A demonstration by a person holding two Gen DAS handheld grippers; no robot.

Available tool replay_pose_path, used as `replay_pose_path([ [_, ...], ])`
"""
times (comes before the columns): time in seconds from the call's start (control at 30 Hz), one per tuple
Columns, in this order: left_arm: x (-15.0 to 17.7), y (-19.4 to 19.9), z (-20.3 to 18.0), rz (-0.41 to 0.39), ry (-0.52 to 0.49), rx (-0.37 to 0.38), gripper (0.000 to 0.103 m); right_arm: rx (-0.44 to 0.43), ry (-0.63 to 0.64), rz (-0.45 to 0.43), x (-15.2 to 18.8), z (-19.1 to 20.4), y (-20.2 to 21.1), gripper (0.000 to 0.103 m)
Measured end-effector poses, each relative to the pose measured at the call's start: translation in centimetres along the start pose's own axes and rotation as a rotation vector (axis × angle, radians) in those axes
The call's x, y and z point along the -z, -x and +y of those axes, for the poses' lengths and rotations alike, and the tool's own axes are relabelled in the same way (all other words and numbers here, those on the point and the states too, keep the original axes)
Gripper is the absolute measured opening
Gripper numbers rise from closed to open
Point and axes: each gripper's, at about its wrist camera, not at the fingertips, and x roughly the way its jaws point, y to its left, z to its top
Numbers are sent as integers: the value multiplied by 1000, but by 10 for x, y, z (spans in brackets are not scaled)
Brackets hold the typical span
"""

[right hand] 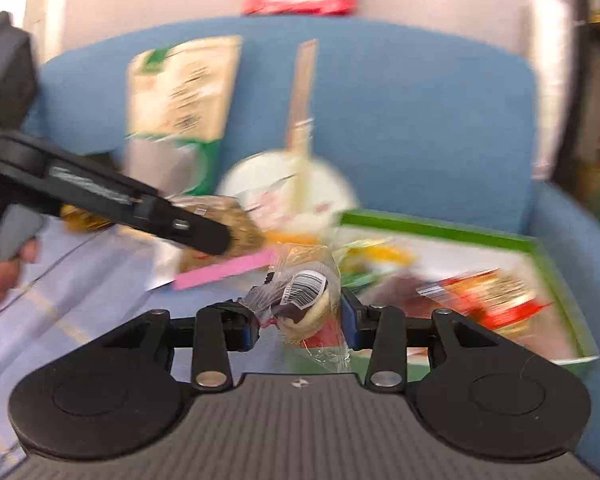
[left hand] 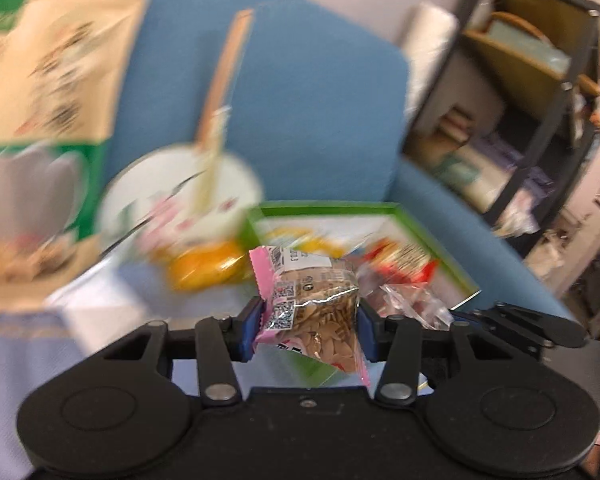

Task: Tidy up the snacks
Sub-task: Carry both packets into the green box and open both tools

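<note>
Far left, a tall paper bag (left hand: 56, 60) leans on the blue sofa back (left hand: 320, 100); beside it a round fan (left hand: 180, 204) with its handle up. My left gripper (left hand: 310, 320) has its fingers (left hand: 249, 330) pinched on a seed packet (left hand: 312, 308), pink-edged and clear, held in the air just short of the green tray (left hand: 432, 240). Its long axis runs roughly up and down, tilted, with the pink seal toward my left. In the right wrist view my right gripper (right hand: 300, 320) has its fingers (right hand: 350, 322) closed on a small wrapped snack (right hand: 304, 300), barcode label facing the camera; the snack is rounded and the wrapper tail hangs down, so I cannot call a clear long axis. It also hangs just before the tray's near edge (right hand: 440, 230), which already carries several packets. Background is smeared, so details there are uncertain. My read: both hands are mid-carry, with placing not yet done. The next move calls for bringing each packet over a bare patch of tray, lowering, then letting the fingers part without disturbing neighbours.
</note>
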Motion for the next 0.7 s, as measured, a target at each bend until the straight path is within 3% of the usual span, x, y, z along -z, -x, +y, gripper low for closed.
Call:
replay_pose_path([
  [0.23, -38, -57, -48, -21, -32, 38, 63, 190, -52, -29, -7, -76, -7, 69],
  [0.43, -48, -114, -67, 6, -40, 38, 65, 265, -102, -42, -2, -117, -21, 69],
  [0.5, -48, -132, -70, 14, -40, 35, 71, 262, -112, -40, 2, -123, -28, 70],
  [0.53, -46, -138, -71, 17, -42, 35, 81, 251, -114, -37, 5, -125, -32, 70],
  [0.57, -44, -141, -71, 10, -46, 33, 96, 233, -112, -27, 8, -127, -37, 72],
  [0.6, -41, -144, -70, -1, -46, 33, 103, 218, -104, 0, 12, -125, -41, 83],
  [0.67, -36, -142, -68, -14, -27, 17, 103, 214, -85, 63, 18, -124, -51, 103],
  [0.7, -33, -138, -65, -31, -17, 11, 103, 226, -71, 55, 23, -121, -51, 103],
])
